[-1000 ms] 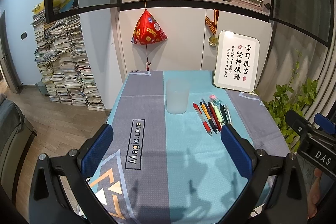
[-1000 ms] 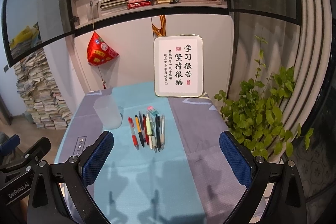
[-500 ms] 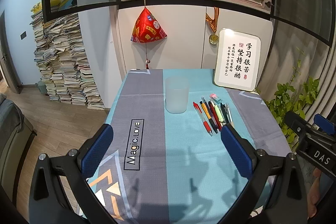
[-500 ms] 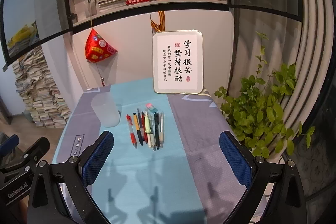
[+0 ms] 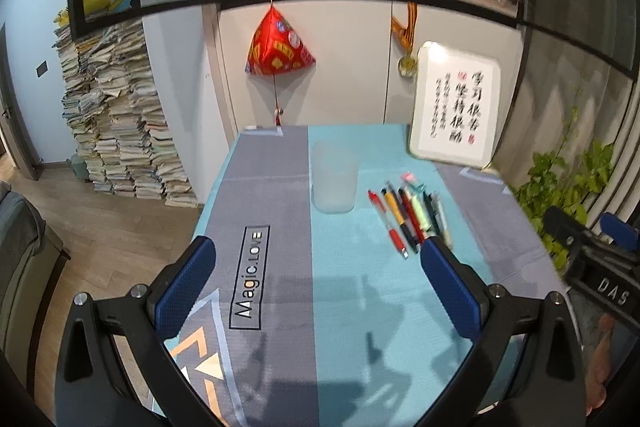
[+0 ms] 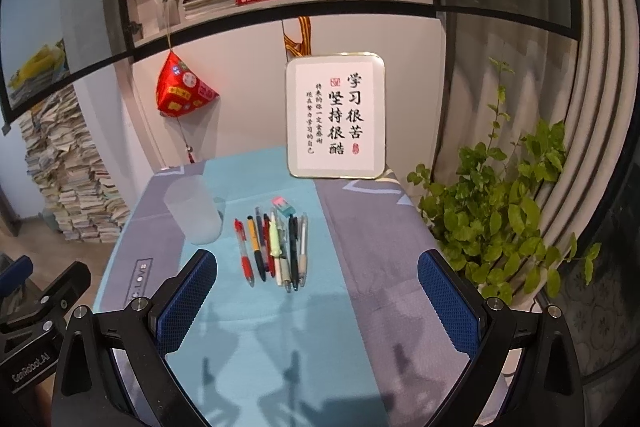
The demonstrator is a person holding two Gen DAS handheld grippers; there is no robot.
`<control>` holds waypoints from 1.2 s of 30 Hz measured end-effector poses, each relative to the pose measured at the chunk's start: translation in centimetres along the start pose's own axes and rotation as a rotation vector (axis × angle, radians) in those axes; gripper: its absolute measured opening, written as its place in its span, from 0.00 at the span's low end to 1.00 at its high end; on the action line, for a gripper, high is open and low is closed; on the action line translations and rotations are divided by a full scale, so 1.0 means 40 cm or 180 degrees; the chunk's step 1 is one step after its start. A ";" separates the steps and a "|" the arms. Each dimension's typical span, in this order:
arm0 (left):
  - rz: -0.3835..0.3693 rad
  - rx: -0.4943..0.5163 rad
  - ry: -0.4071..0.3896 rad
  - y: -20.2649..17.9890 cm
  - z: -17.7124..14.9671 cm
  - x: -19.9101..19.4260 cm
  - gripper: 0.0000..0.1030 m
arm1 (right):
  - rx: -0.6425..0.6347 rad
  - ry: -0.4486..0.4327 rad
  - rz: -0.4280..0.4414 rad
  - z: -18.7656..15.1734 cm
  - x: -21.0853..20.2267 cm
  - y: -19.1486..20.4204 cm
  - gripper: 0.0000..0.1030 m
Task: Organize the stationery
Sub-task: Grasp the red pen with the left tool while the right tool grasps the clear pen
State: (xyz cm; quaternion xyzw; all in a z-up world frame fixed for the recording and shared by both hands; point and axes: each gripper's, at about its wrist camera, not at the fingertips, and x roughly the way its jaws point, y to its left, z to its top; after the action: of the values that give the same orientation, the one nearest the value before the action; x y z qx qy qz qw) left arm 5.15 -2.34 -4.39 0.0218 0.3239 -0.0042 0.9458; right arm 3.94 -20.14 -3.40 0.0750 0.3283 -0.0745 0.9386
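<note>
Both tongs, left (image 5: 316, 283) and right (image 6: 316, 287), had advanced toward the pens (image 6: 272, 247) beside the cup (image 6: 194, 213), jaws apart and empty; no pen was yet grasped.

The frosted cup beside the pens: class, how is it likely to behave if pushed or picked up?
The frosted cup stands upright and looks empty and thin-walled, so it is probably light. Being taller than wide, it may tip if pushed near the rim. On the tablecloth it would likely drag, not glide.

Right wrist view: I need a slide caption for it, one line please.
Open right gripper above a tablecloth, facing a row of pens beside a frosted cup, nothing grasped yet.
</note>
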 end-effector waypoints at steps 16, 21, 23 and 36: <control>-0.0271 0.0150 0.0833 -0.085 -0.029 0.347 0.80 | -0.0030 0.0783 0.0233 -0.023 0.347 -0.037 0.42; -0.0366 0.0108 0.0980 -0.101 -0.016 0.438 0.75 | -0.0083 0.0928 0.0377 -0.008 0.448 -0.028 0.35; -0.0407 0.0085 0.1030 -0.106 -0.009 0.470 0.74 | -0.0073 0.0973 0.0428 -0.002 0.484 -0.024 0.35; -0.0521 0.0194 0.1131 -0.154 0.006 0.553 0.64 | -0.0397 0.1142 0.0386 -0.010 0.591 0.034 0.19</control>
State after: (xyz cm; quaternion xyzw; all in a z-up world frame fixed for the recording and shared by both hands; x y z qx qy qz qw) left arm 22.65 -8.35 -17.99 0.0244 0.4861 -0.0870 0.8692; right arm 22.23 -20.87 -18.42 0.0485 0.4892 0.0173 0.8707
